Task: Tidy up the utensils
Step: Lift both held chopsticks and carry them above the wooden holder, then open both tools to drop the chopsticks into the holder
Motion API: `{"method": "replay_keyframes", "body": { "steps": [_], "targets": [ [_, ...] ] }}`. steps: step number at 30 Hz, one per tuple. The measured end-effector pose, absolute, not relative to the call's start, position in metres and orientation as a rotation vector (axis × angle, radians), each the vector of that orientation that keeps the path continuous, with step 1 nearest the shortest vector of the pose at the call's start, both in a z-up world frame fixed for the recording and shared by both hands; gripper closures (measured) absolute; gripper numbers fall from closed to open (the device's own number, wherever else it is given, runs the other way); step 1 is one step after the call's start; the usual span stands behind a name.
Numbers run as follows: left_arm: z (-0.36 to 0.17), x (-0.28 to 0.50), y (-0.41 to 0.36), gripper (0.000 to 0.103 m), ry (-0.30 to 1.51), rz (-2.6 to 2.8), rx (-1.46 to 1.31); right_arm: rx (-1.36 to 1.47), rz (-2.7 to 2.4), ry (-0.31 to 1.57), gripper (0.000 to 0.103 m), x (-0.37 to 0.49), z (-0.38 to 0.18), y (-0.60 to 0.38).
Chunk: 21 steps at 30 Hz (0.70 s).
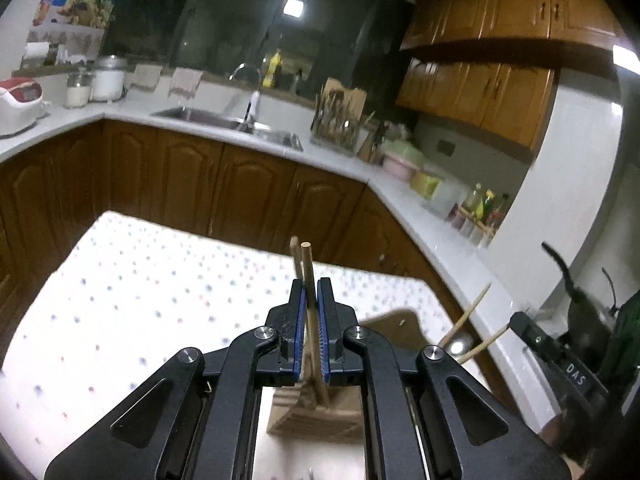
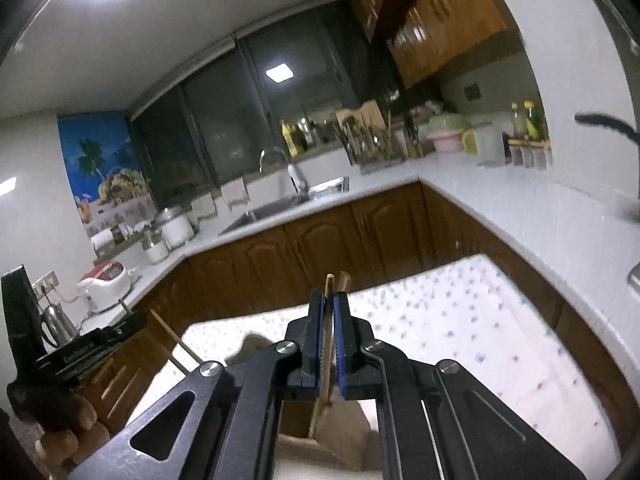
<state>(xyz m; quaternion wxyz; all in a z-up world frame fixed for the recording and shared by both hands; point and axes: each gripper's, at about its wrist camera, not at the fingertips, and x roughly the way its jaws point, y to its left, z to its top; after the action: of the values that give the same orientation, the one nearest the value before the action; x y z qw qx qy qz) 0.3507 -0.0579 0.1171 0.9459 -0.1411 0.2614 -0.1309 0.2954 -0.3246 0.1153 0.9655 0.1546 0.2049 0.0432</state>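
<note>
My left gripper [image 1: 311, 282] is shut on a pair of wooden chopsticks [image 1: 307, 268] that stand upright between the blue pads, tips above the fingers, lower ends in a wooden holder [image 1: 316, 416] below. My right gripper [image 2: 329, 295] is shut on another pair of chopsticks [image 2: 329, 320], also upright, over a wooden holder [image 2: 340, 432]. In the left wrist view the right gripper's chopsticks [image 1: 466, 320] and body [image 1: 560, 364] show at the right. In the right wrist view the left gripper's body [image 2: 80, 344] and a chopstick [image 2: 172, 336] show at the left.
Both grippers are held above a table with a dotted white cloth [image 1: 140, 288]. Behind it runs a white counter with a sink [image 1: 228, 120], a utensil rack [image 1: 340, 120], a rice cooker [image 1: 20, 100], jars and bottles [image 1: 480, 208]. A kettle [image 2: 58, 320] stands at the left.
</note>
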Motion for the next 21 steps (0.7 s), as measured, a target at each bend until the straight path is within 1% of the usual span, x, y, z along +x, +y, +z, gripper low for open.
{"method": "replay_keyframes", "body": {
  "steps": [15, 16, 18, 19, 20, 21],
  "targets": [
    [0.116, 0.352, -0.062, 0.097, 0.555, -0.27, -0.264, 0.318, 0.089, 0.441, 0.098, 0.3, 0.114, -0.327],
    [0.116, 0.352, -0.062, 0.096, 0.559, -0.272, -0.27, 0.326, 0.094, 0.445, 0.095, 0.299, 0.115, -0.327],
    [0.118, 0.349, -0.059, 0.09, 0.559, -0.294, -0.29, 0.345, 0.103, 0.447, 0.092, 0.299, 0.115, -0.33],
    [0.119, 0.348, -0.058, 0.081, 0.555, -0.295, -0.29, 0.351, 0.103, 0.443, 0.086, 0.297, 0.116, -0.331],
    [0.122, 0.344, -0.058, 0.069, 0.547, -0.292, -0.288, 0.357, 0.104, 0.432, 0.08, 0.294, 0.118, -0.333],
    [0.125, 0.339, -0.057, 0.064, 0.533, -0.29, -0.286, 0.363, 0.103, 0.422, 0.06, 0.292, 0.119, -0.334]
  ]
}}
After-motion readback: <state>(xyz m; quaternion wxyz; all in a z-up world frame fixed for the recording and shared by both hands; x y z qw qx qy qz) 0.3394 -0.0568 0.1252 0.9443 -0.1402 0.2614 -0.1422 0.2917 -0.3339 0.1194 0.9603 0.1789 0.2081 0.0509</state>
